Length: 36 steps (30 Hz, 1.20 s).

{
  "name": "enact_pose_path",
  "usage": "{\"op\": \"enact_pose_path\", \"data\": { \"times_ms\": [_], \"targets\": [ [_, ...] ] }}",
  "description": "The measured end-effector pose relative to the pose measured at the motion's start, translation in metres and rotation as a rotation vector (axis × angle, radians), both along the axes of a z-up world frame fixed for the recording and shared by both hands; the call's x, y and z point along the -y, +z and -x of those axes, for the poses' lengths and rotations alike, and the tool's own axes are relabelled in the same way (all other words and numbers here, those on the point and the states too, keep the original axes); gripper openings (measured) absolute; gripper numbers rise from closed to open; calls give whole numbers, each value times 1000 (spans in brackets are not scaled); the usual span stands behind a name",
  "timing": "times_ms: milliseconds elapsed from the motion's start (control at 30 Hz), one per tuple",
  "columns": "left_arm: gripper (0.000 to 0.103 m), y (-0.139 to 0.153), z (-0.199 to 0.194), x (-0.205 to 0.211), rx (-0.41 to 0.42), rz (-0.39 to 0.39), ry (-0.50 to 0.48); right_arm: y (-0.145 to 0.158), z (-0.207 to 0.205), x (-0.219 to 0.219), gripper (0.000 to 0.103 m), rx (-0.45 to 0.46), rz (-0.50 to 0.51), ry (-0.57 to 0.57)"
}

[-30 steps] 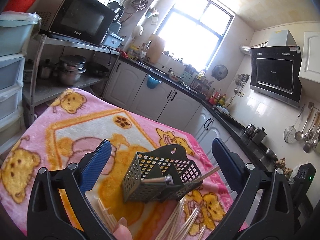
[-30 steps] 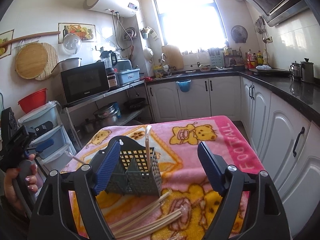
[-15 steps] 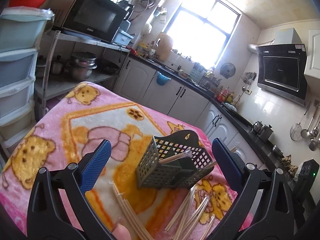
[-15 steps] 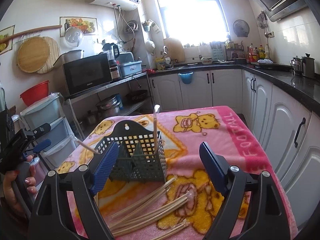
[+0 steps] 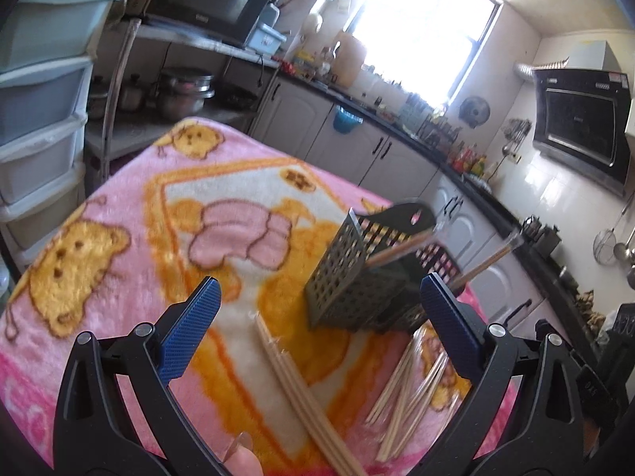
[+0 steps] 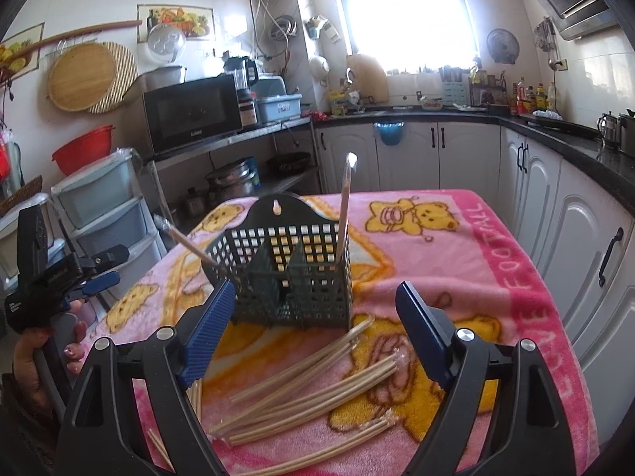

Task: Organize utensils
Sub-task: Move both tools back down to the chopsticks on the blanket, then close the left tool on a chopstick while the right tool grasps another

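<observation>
**Right wrist view: both grippers spread and empty, chopsticks loose ahead of caddy**

Right gripper (image 6: 313, 333) spread wide, nothing between the blue pads, nothing touched. Left gripper (image 5: 317, 325) likewise spread and empty; also seen at far left of the right wrist view, gripped by a hand (image 6: 43, 357).

Green perforated caddy (image 6: 293, 273) stands upright on pink blanket (image 6: 456, 246), just beyond the right fingertips, nearer the left finger (image 6: 206, 329) than the right finger (image 6: 420, 337). Hanging tab at back, divided compartments facing up. Likely parked centre-table for reach from either side.

Two chopsticks already in it:
- upright chopstick (image 6: 343, 202), right compartment, long axis near vertical, tip up.
- leaning chopstick (image 6: 186, 242), left side, long axis tilted up and away left, past the left finger.

Loose chopstick bundle (image 6: 313, 392) flat on blanket, between the right gripper's fingers and below them. Long axes run diagonal, low near the left finger, rising toward the right finger. Roughly parallel, slightly fanned. Some appear wrapped in clear film; hard to confirm.

Separate chopstick group (image 5: 301, 388) in left wrist view, between the left gripper's fingers, long axis running from near the camera toward the caddy's base.

Judgement: sorting partly done, most sticks not yet loaded. Wide jaws probably preset for straddling a stick across its long axis.
</observation>
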<state>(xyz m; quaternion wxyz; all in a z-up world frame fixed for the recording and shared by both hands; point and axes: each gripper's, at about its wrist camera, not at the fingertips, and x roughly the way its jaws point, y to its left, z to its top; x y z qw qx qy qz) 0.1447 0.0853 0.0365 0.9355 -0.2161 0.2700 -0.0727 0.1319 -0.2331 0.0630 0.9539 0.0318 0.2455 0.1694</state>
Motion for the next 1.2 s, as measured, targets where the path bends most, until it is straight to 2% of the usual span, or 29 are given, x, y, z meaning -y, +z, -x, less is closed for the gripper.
{"op": "enact_pose_path", "data": {
  "times_ms": [167,300,500,667,833,933,1067,1200],
  "targets": [
    [93,-24,-3,3,-70,-18,-12,-17,0,0,81,-41,9,4],
    [93,-39,-7,10,-126,-67,-17,-31,-1,0,81,-78,17,5],
    [93,-60,-18,20,-205,-71,-88,-46,-5,4,81,-122,38,-6],
    [92,-79,-38,14,-272,-7,-109,-59,-14,13,81,-161,53,-42],
    [73,-94,-65,-4,-340,85,-85,-69,-29,24,81,-188,73,-82],
    [61,-101,-83,-10,-386,102,-70,-75,-43,31,81,-218,76,-100],
    [60,-105,-98,-15,-400,136,-66,-85,-59,37,80,-262,92,-114],
    [56,-104,-103,-12,-410,100,-66,-99,-75,46,69,-316,57,-118]
  ]
}}
